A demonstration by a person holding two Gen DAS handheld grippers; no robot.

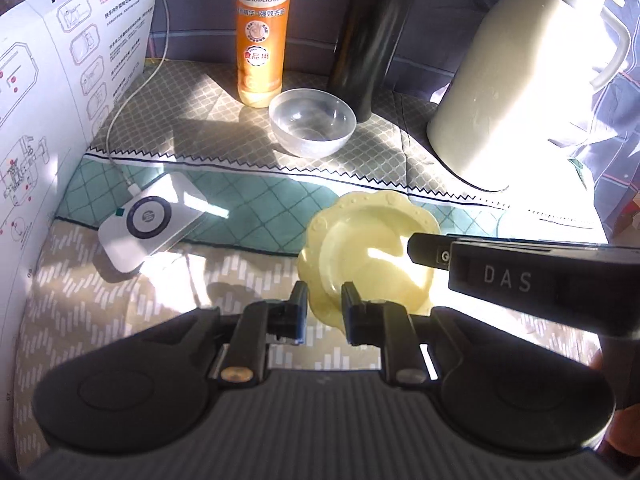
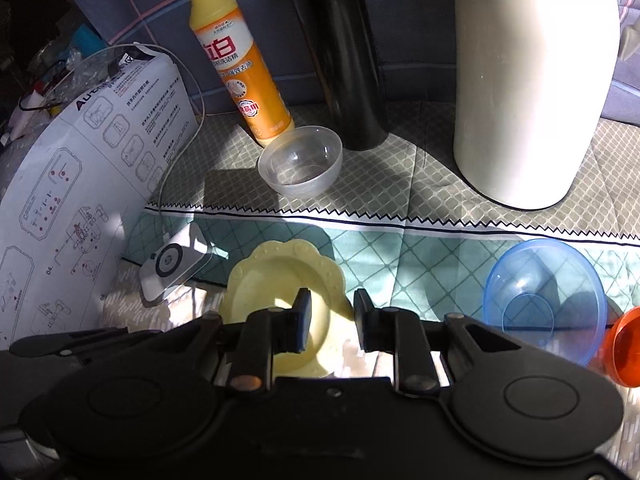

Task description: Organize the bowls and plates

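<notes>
From the left wrist view, the left hand-held gripper [image 1: 324, 300] hangs low over the patterned cloth on the tabletop, fingers apart, straddling the near rim of the yellow scalloped plate [image 1: 360, 240]. The right hand-held gripper's body, lettered "DAS", reaches in over the plate's right side. I'd say the rim should sit deep between the pads before closing, since it looks thin and slippery. Toward the far edge stand a clear bowl [image 1: 312, 122] and an orange detergent bottle [image 1: 262, 32] marked "立白".

From the right wrist view, the right hand-held gripper [image 2: 332, 320] is also apart, one finger over the plate's well. A blue bowl [image 2: 544, 296] sits at the right edge, beside something orange [image 2: 628, 346]. A white box [image 2: 80, 184] reads "AUT…".
</notes>
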